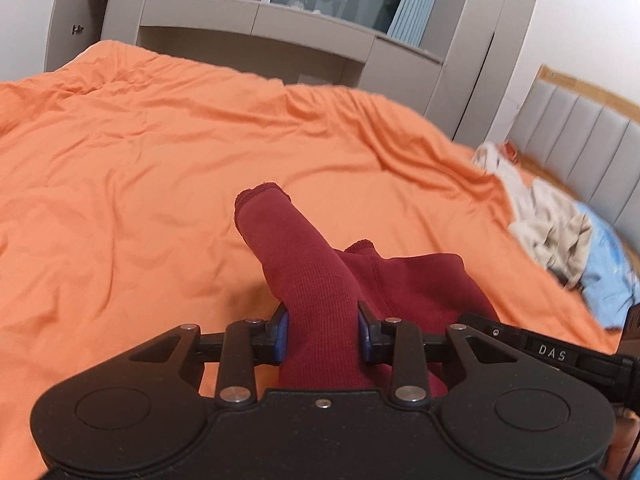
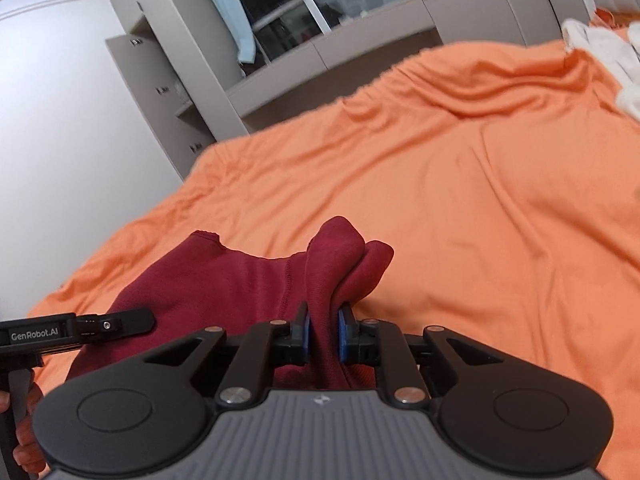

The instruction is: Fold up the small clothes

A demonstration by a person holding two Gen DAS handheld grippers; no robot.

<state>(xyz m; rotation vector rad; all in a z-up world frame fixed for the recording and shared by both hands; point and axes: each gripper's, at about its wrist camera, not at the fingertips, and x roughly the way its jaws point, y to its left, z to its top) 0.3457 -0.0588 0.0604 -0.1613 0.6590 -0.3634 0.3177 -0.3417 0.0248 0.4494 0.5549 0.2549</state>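
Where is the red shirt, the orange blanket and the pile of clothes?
red shirt (image 1: 316, 280): left wrist view, on the sleeve held in the claw.
orange blanket (image 1: 160, 152): left wrist view, on a bare wrinkled part.
pile of clothes (image 1: 548, 224): left wrist view, on the beige cloth.

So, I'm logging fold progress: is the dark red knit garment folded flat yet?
Not yet. The dark red knit garment is bunched between both hand-held grippers, left and right, above the orange bedspread.

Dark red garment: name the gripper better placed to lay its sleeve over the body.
Probably left. The left gripper holds a sleeve-like tube of the dark red garment that sticks out straight; the right gripper pinches a bunched fold.
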